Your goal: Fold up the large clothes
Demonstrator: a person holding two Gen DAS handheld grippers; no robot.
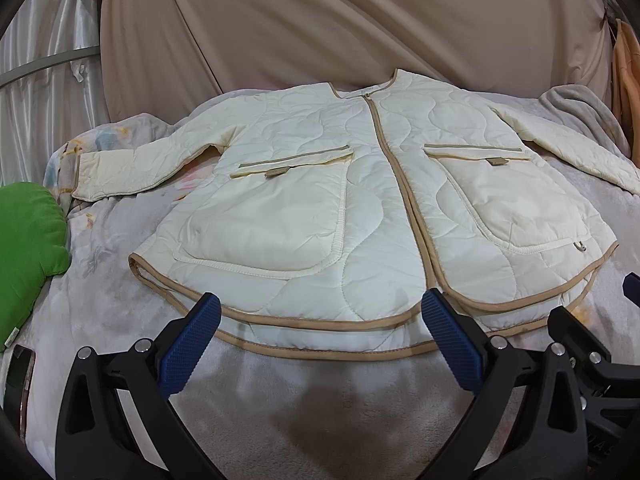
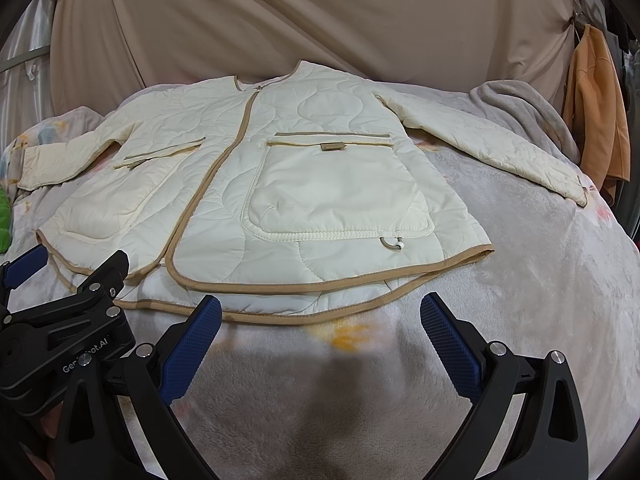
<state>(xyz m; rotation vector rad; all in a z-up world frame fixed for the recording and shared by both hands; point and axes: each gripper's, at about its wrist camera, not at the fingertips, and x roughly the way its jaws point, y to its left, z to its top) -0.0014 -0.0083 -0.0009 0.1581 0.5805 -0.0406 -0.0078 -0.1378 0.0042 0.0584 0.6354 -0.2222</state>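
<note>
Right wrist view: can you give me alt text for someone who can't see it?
A cream quilted jacket with tan trim lies flat, front up, sleeves spread, on a pale blanket. The right gripper hovers at its hem with jaws open, holding nothing; the left gripper sits at lower left.

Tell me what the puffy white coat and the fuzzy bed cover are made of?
The coat looks like smooth, slightly shiny padded fabric, maybe nylon or polyester: wavy stitch lines puff it up, with tan woven trim along its edges. The bed cover looks like soft fleece or plush, matte and fuzzy-napped. Exact fibres cannot be told.
</note>
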